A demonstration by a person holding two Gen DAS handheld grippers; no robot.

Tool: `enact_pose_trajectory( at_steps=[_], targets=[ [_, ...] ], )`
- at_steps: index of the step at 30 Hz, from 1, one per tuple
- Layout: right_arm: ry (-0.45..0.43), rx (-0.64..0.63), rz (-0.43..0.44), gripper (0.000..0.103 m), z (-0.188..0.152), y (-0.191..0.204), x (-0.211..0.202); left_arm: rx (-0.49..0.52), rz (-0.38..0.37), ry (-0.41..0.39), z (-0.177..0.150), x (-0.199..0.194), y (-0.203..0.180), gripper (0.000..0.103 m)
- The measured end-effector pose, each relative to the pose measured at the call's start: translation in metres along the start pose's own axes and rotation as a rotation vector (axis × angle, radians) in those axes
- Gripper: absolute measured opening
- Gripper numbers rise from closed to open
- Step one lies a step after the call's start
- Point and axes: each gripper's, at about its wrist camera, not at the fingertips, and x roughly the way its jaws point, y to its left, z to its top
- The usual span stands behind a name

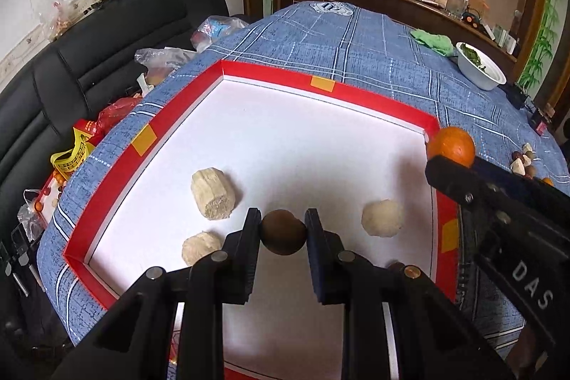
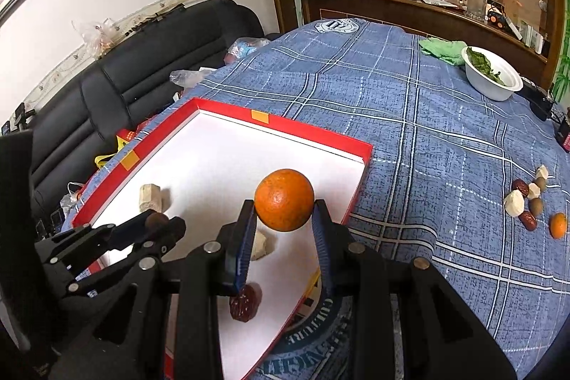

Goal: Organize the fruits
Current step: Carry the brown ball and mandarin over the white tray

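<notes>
Left wrist view: the left gripper (image 1: 283, 230) is clenched on a small brown round fruit (image 1: 284, 232), held between both pads above the white floor of the red-rimmed tray (image 1: 228, 73).
Right wrist view: the right gripper (image 2: 285, 212) grips an orange (image 2: 284, 200) between its blue-padded fingers, over the tray's right-hand part near its rim.
Tray: a shallow red box with a white inside (image 2: 221, 159) and orange tape patches on its rim, lying on the desk (image 2: 409, 130), which is covered by a blue checked cloth.
Pale pieces in tray: a ribbed, cut pale chunk (image 1: 212, 198) to the left of the left gripper, a second pale lump (image 1: 201, 246) nearer and partly hidden by the left finger, and a rounder pale one (image 1: 383, 218) to the right.
Red date: one dark red wrinkled fruit (image 2: 245, 303) on the tray floor, beneath the right gripper's left finger.
Loose fruit: a small cluster (image 2: 527, 202) on the cloth well to the right of the tray, with pale chunks, red dates, small brown fruits and a small orange (image 2: 558, 225).
Bowl: a white bowl (image 2: 490, 84) holding green leaves at the desk's far right, with a green cloth (image 2: 441, 48) just beside it.
Surroundings: a black sofa (image 2: 149, 73) with plastic bags left of the desk.
</notes>
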Motion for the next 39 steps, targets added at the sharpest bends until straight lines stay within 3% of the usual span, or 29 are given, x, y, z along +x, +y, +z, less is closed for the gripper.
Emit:
enact_pose_trajectory(
  at_steps=[34, 39],
  targets=[
    [0.114, -0.025, 0.043, 0.036, 0.009, 0.01, 0.057, 0.004, 0.023, 0.031, -0.012, 0.003, 0.0, 0.024],
    [0.13, -0.032, 0.055, 0.036, 0.008, 0.01, 0.058, -0.031, 0.023, 0.052, -0.014, 0.004, 0.008, 0.03]
  ],
)
